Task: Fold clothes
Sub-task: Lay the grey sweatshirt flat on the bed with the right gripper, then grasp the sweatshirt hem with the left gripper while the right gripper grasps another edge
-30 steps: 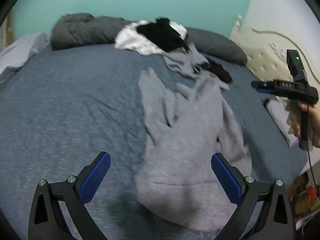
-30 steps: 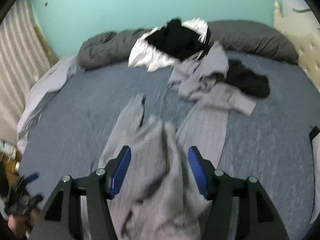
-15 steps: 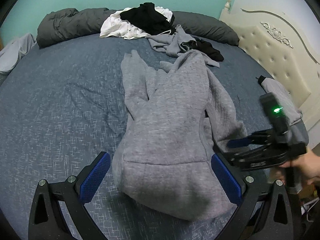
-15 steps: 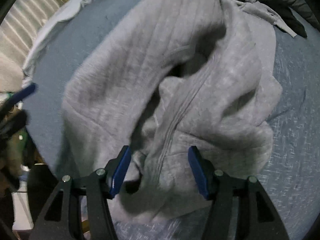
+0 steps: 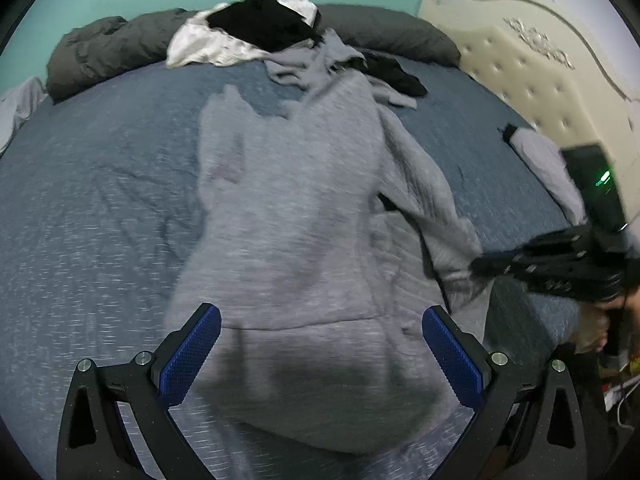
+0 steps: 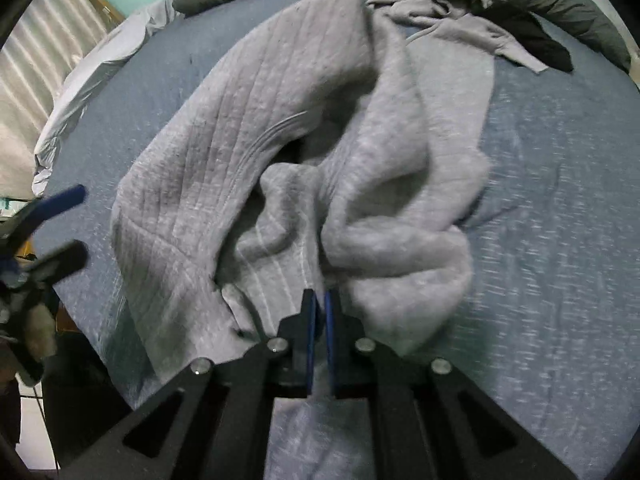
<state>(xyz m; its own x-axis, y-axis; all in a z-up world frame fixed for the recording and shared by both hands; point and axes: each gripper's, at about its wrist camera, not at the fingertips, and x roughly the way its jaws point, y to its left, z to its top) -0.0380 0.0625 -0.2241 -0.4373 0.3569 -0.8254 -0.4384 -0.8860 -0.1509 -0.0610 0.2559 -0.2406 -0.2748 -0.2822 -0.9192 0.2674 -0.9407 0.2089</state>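
Observation:
A grey hoodie point(image 5: 292, 216) lies lengthwise on the blue bed point(image 5: 100, 184), its pocket and hem nearest me. My left gripper point(image 5: 320, 344) is open above the hem, blue pads wide apart with nothing between them. At the right of the left wrist view my right gripper point(image 5: 484, 262) touches the hoodie's bunched right edge. In the right wrist view that gripper point(image 6: 320, 300) is shut on a fold of the grey hoodie point(image 6: 280, 132), which is rumpled in front of it. The left gripper point(image 6: 60, 220) shows at that view's left edge.
A heap of black, white and grey clothes point(image 5: 260, 32) lies at the bed's far end against a dark grey duvet point(image 5: 112, 52). A cream tufted headboard point(image 5: 532, 80) stands to the right, a pale grey garment point(image 5: 544, 164) beside it. A light sheet point(image 6: 80, 92) hangs off the left.
My right gripper went from open to shut on the hoodie's right edge. The left gripper stayed open and drew a little closer over the hem.

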